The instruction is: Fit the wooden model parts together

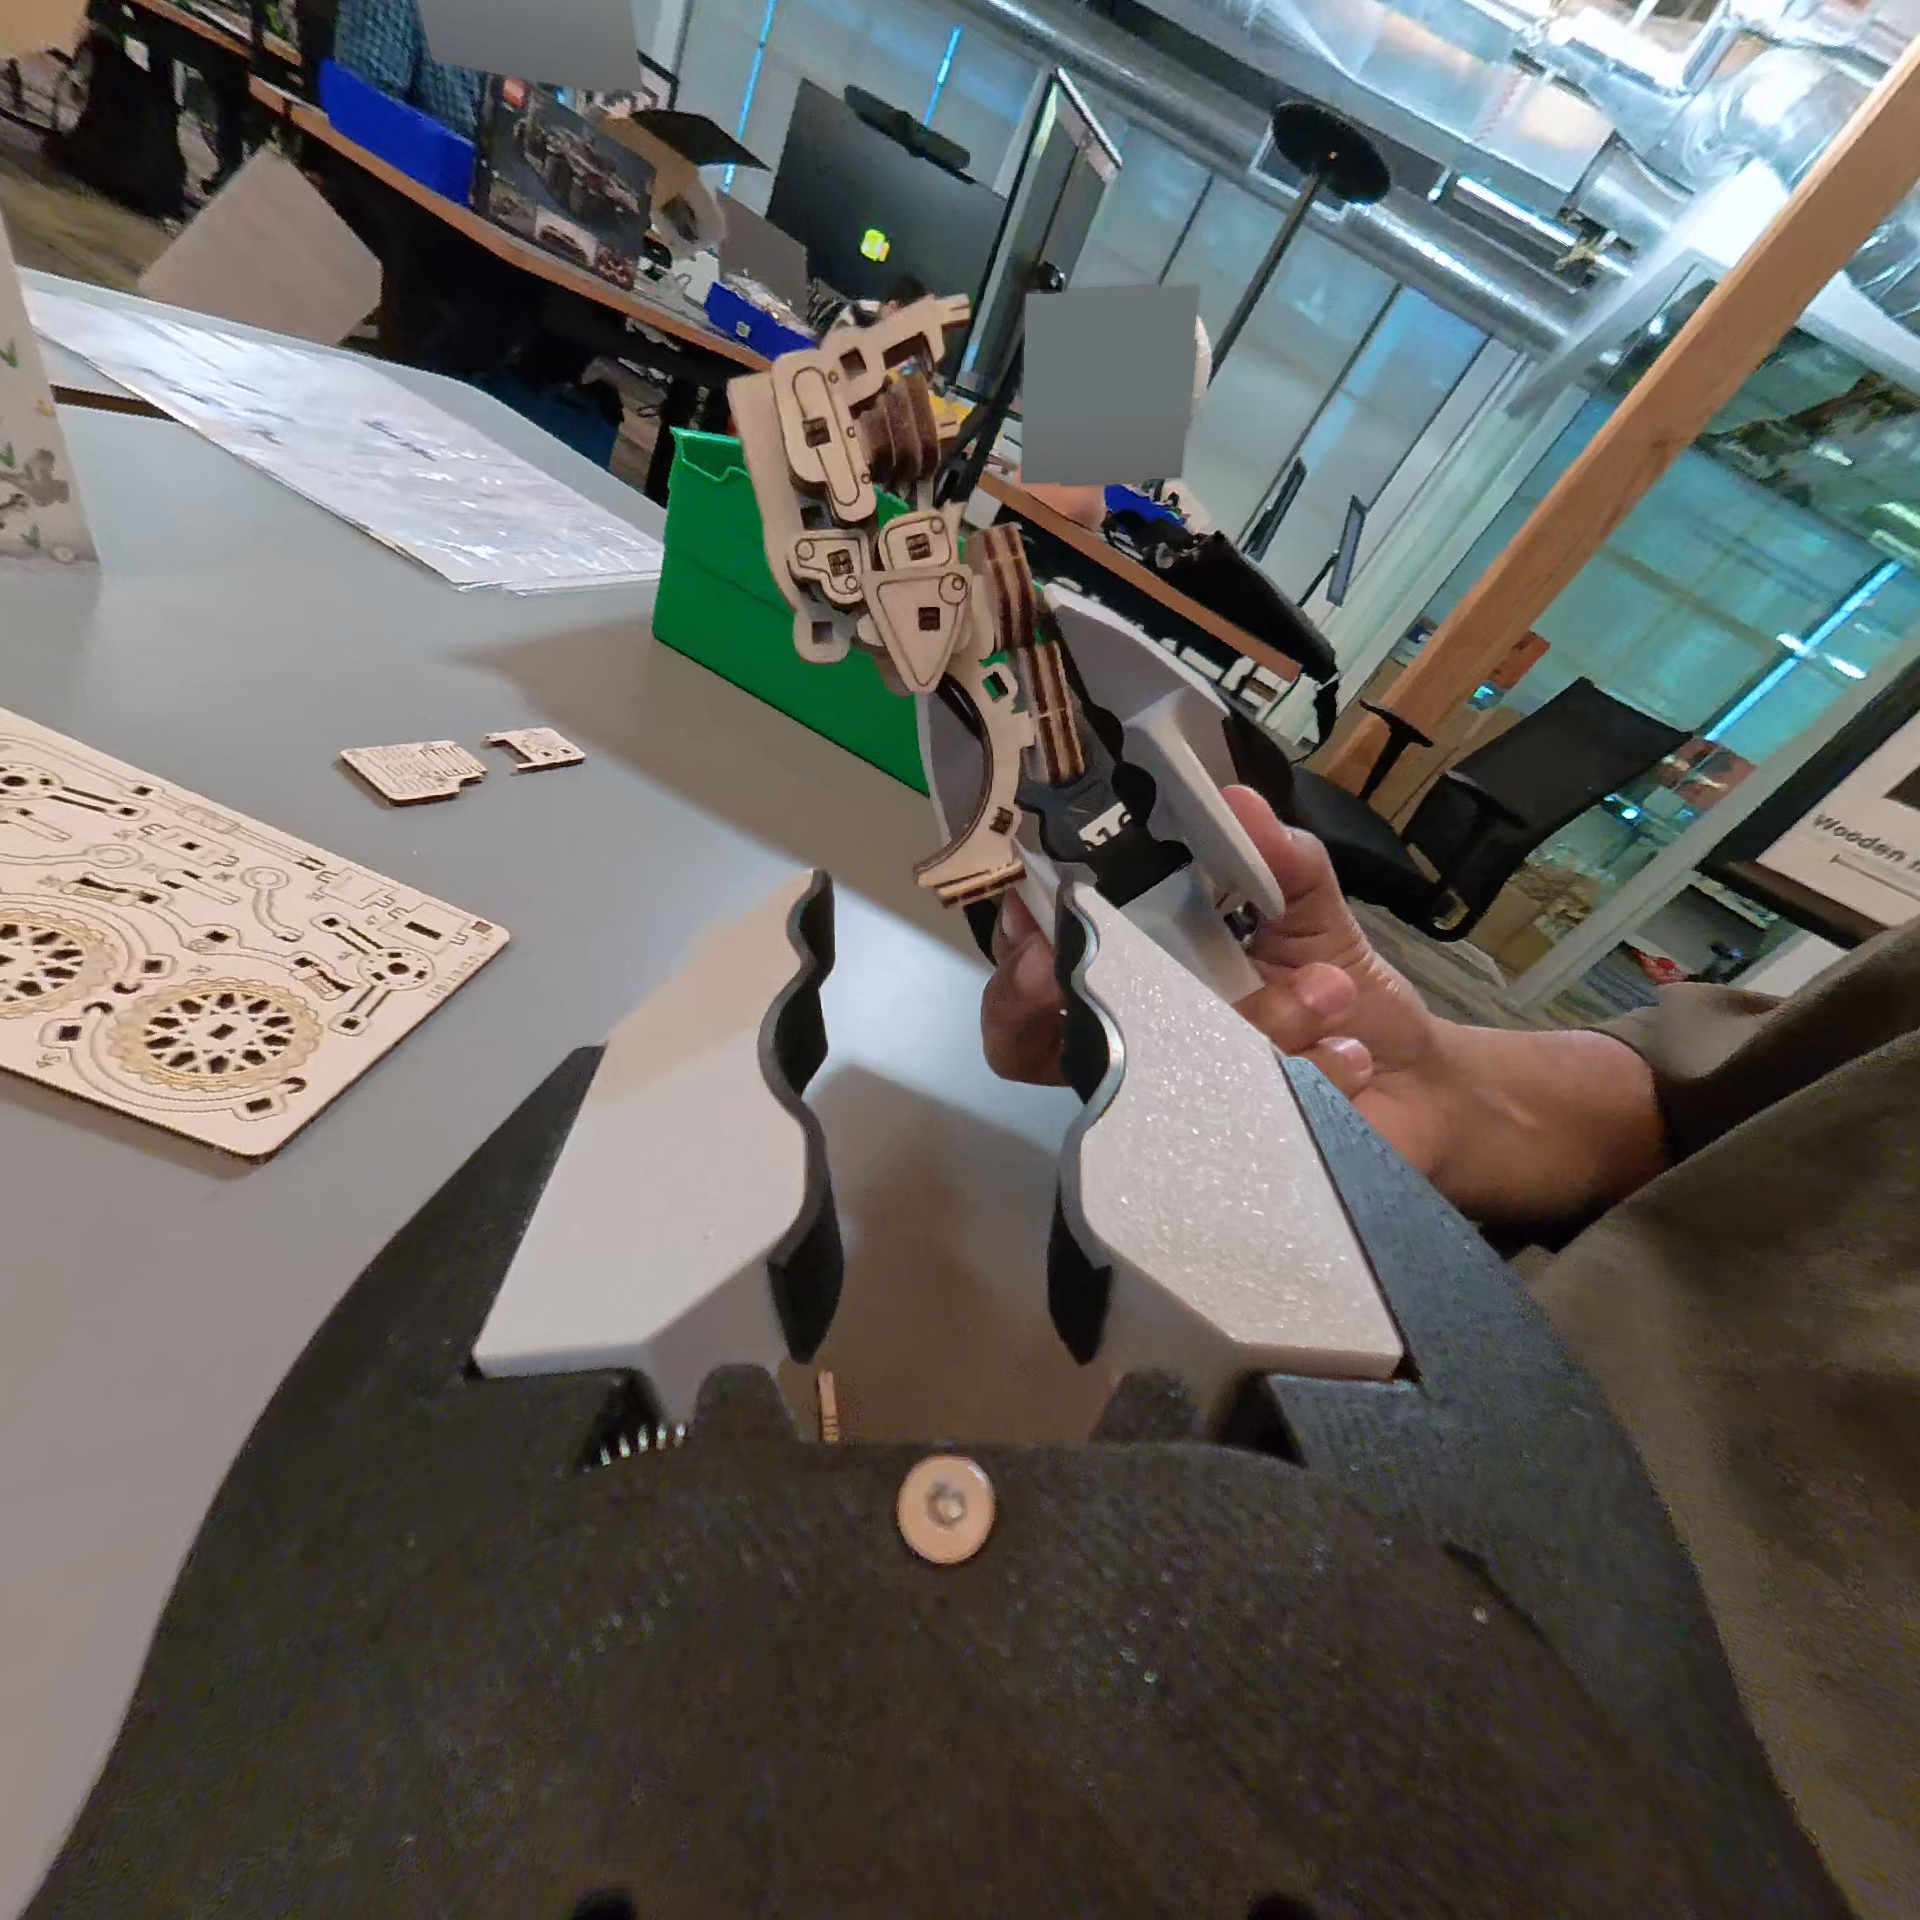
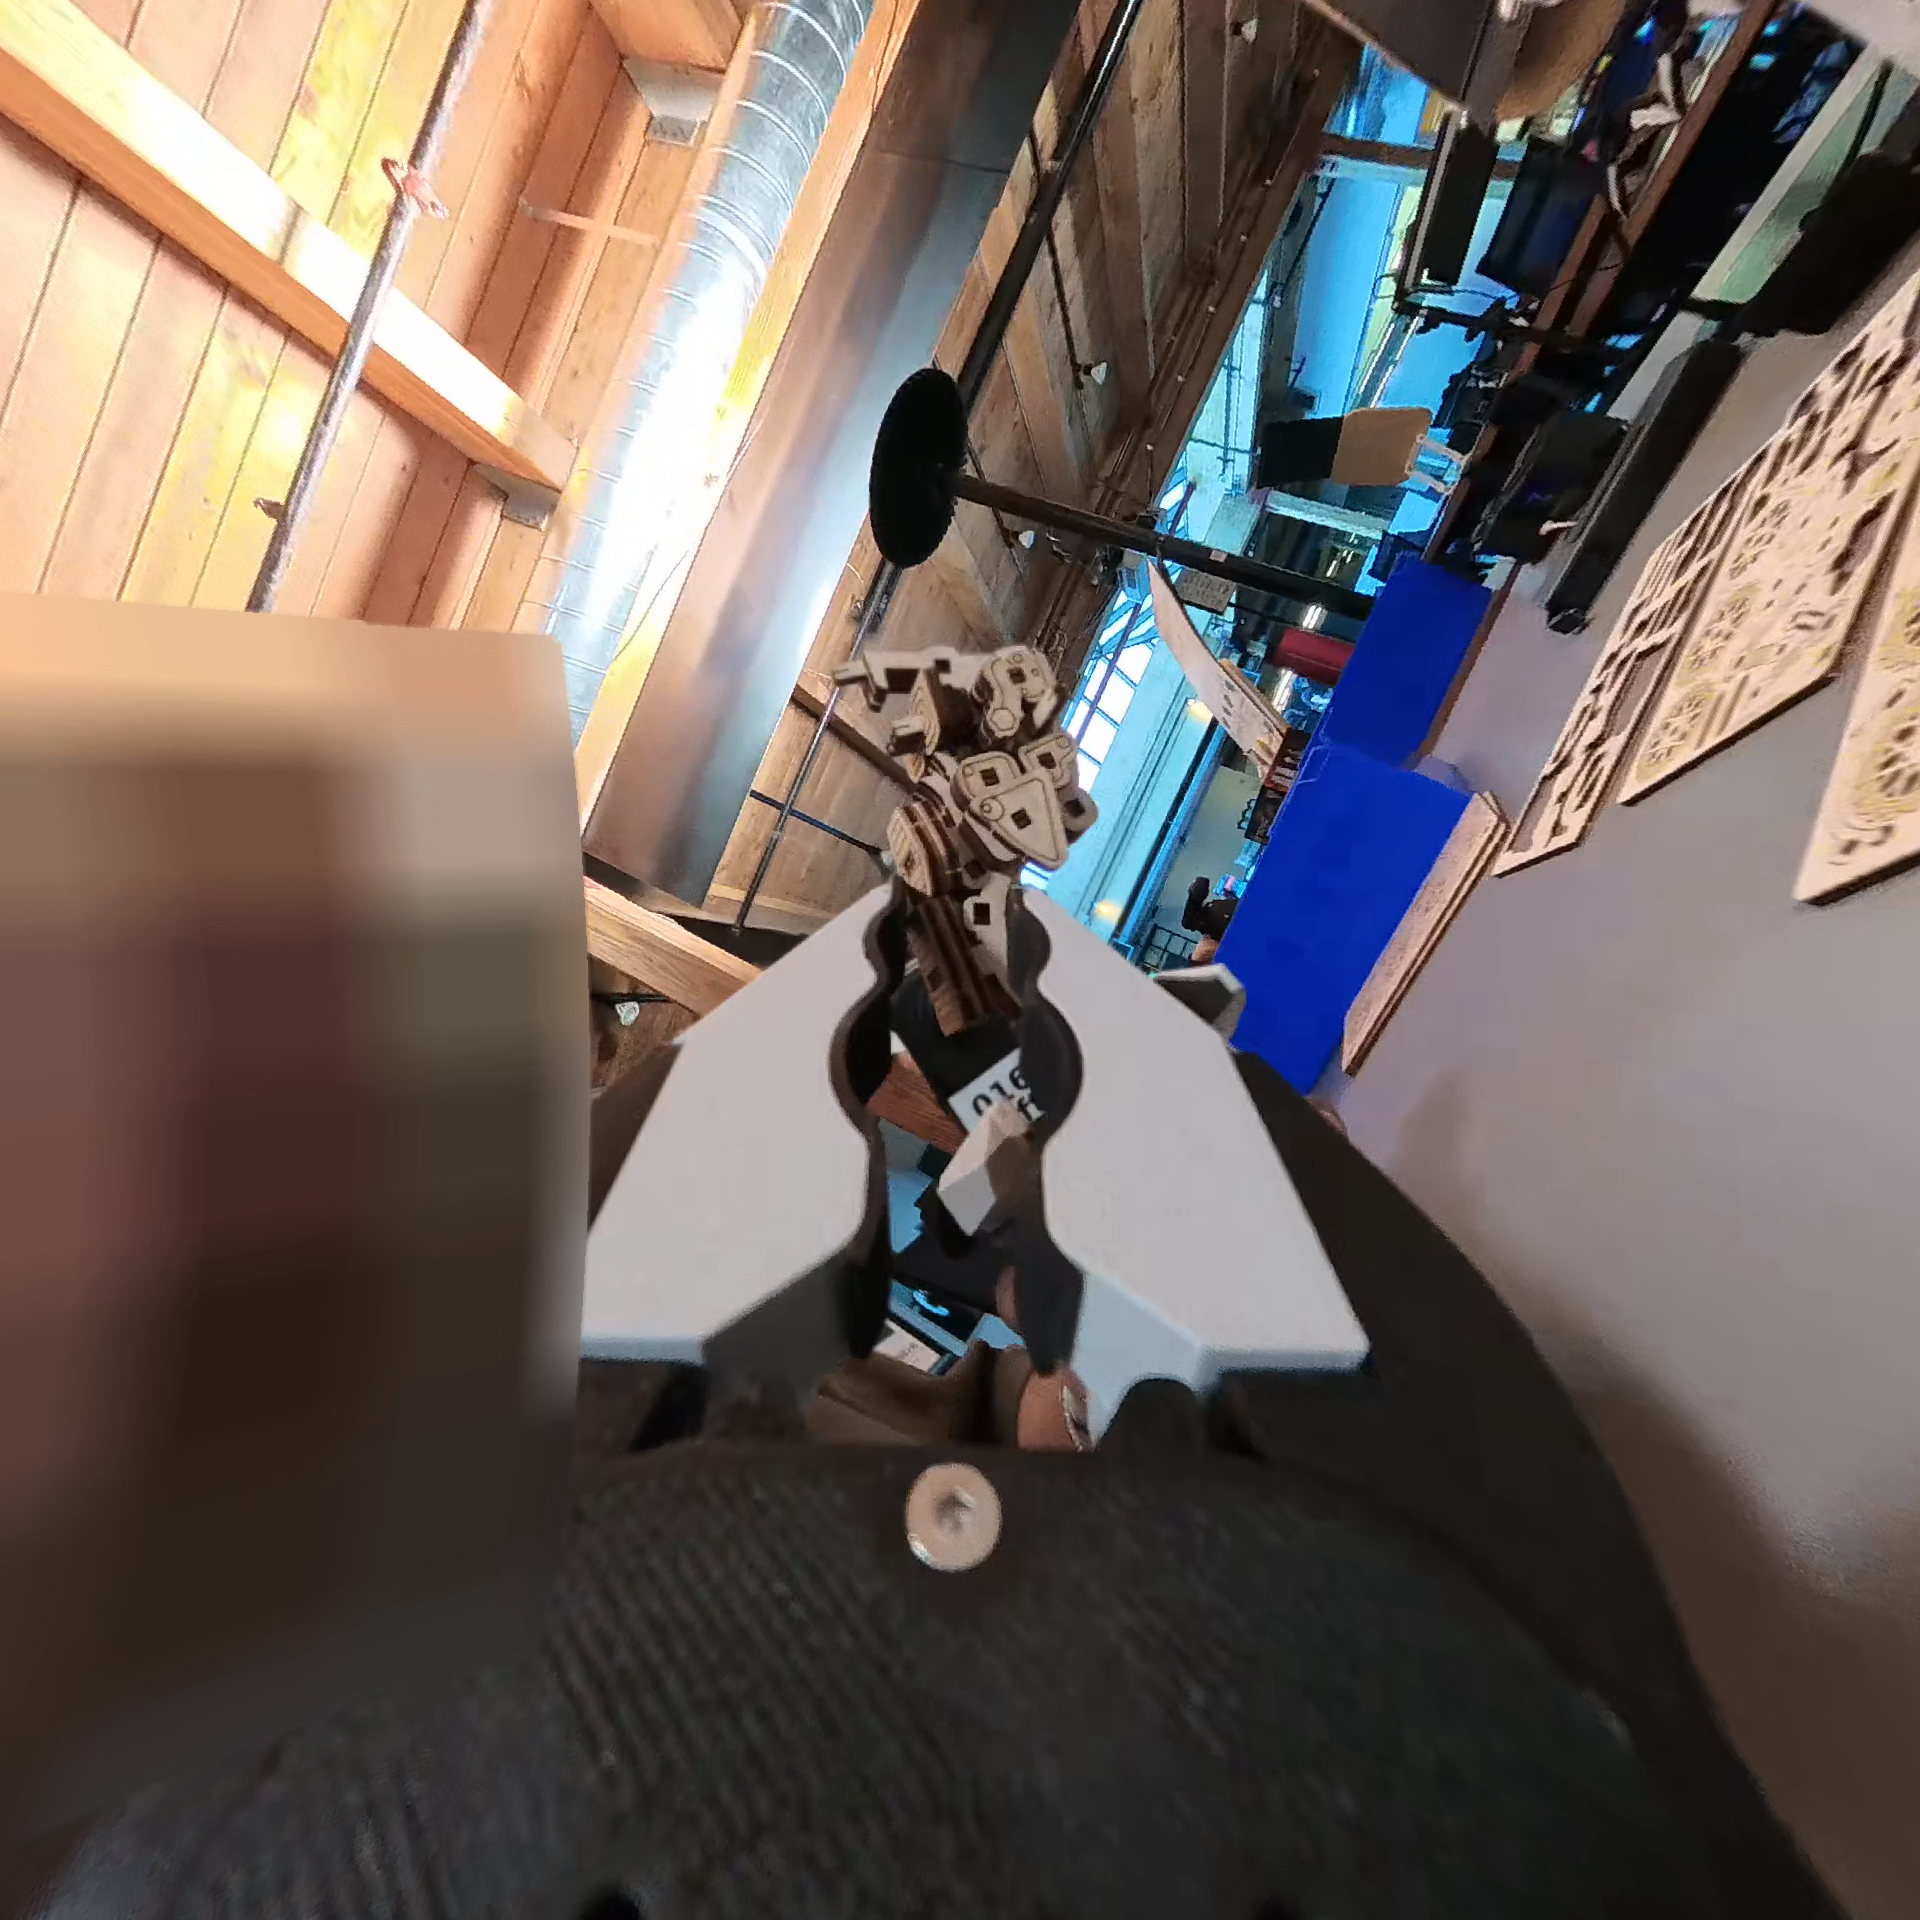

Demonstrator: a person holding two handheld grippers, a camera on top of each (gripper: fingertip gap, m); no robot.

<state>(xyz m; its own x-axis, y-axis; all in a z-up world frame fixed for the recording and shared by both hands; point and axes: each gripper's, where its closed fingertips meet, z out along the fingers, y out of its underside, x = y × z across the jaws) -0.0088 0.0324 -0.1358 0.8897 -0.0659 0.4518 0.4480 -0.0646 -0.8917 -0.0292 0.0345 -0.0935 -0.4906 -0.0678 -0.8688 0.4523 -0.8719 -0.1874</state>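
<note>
A partly built wooden model (image 1: 894,561), made of layered laser-cut pieces, is held upright in the air. My right gripper (image 2: 951,925) is shut on its lower layered part (image 2: 951,966). In the left wrist view the right gripper (image 1: 1023,696) shows with a hand (image 1: 1330,1018) on it. My left gripper (image 1: 945,914) is open and empty, and its fingertips sit just below the model's curved lower end (image 1: 966,862). Two small loose wooden pieces (image 1: 416,771) (image 1: 536,748) lie on the grey table (image 1: 312,665).
A laser-cut wooden parts sheet (image 1: 208,966) lies at the table's left. More parts sheets (image 2: 1714,623) show in the right wrist view. A green bin (image 1: 748,623) stands behind the model and paper sheets (image 1: 364,447) lie far left. Blue bins (image 2: 1351,831) stand at the table's far end. The tips of one gripper are about 4 cm away from the tips of the other.
</note>
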